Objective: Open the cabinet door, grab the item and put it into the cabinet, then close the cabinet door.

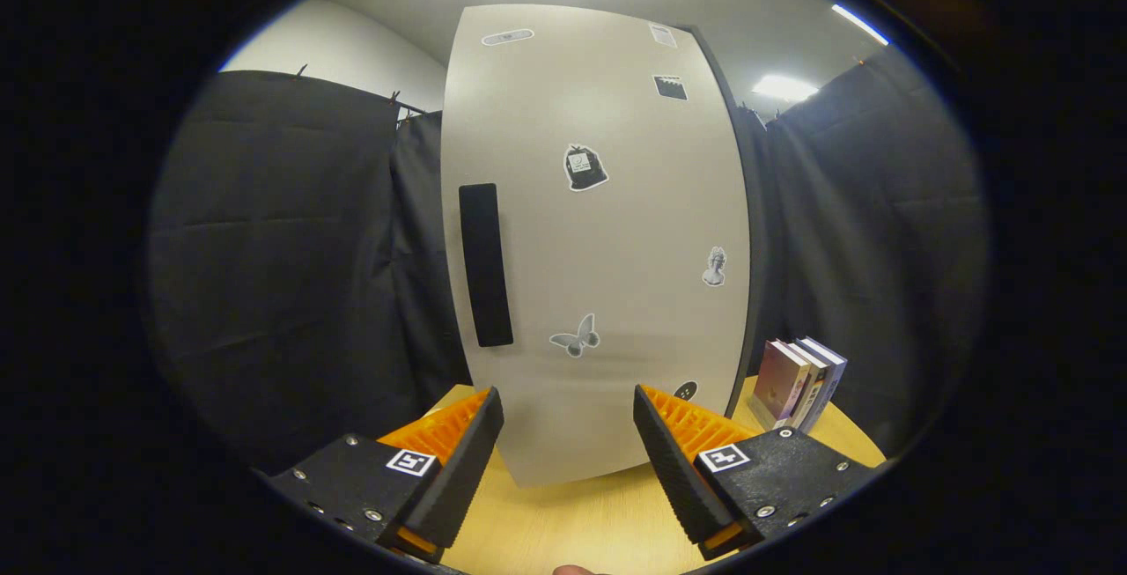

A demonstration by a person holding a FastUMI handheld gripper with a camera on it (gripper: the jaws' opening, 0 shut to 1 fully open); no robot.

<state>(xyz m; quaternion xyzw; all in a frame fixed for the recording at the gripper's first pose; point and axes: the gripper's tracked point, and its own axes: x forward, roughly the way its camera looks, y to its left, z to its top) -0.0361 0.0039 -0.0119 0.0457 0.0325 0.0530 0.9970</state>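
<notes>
The gripper is spread wide and holds nothing. The cabinet door is closed; its handle needs a straight approach. The books stand beside the cabinet.

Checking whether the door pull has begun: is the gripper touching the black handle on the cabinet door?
Apart. In the gripper view the open gripper has nothing between its fingers, and the black handle sits beyond the left finger on the closed door.
</notes>
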